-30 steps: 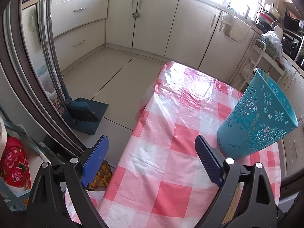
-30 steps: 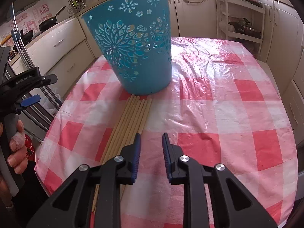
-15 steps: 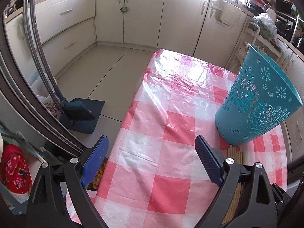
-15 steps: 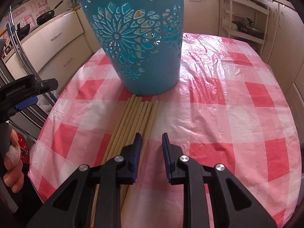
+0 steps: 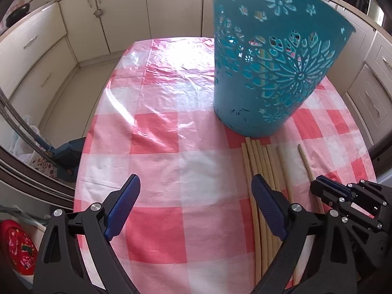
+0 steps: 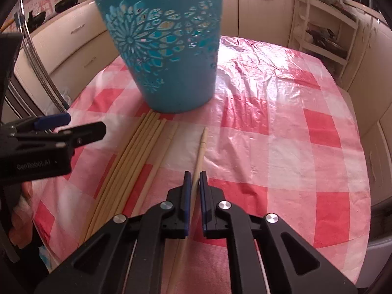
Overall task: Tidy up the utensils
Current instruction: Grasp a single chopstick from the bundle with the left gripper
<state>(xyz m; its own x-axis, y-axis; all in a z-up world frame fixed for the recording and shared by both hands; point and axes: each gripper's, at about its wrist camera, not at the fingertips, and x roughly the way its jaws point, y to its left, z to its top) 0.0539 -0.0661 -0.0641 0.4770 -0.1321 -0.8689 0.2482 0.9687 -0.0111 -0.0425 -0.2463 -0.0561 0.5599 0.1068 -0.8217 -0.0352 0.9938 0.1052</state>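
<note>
A tall teal cut-out basket [image 5: 264, 73] [image 6: 166, 49] stands on the red-and-white checked tablecloth [image 5: 159, 98]. In front of it lies a bundle of several wooden chopsticks [image 5: 259, 161] [image 6: 137, 152]. One chopstick [image 6: 201, 147] [image 5: 305, 156] lies apart, to their right. My right gripper [image 6: 195, 174] [image 5: 318, 186] is closing its jaws on this single chopstick, pads against its sides. My left gripper [image 5: 196, 186] [image 6: 85, 124] hovers open above the cloth, left of the bundle, with nothing between its fingers.
Cream kitchen cabinets [image 5: 110, 12] ring the table. A blue dustpan [image 5: 66, 154] sits on the floor past the table's left edge. A white shelf rack [image 6: 323, 36] stands at the back right. A person's hand [image 6: 22, 196] holds the left gripper.
The right gripper's jaws closed onto one chopstick, which now lies apart from the bundle. The left gripper swung right over the table, toward the basket and chopsticks.
</note>
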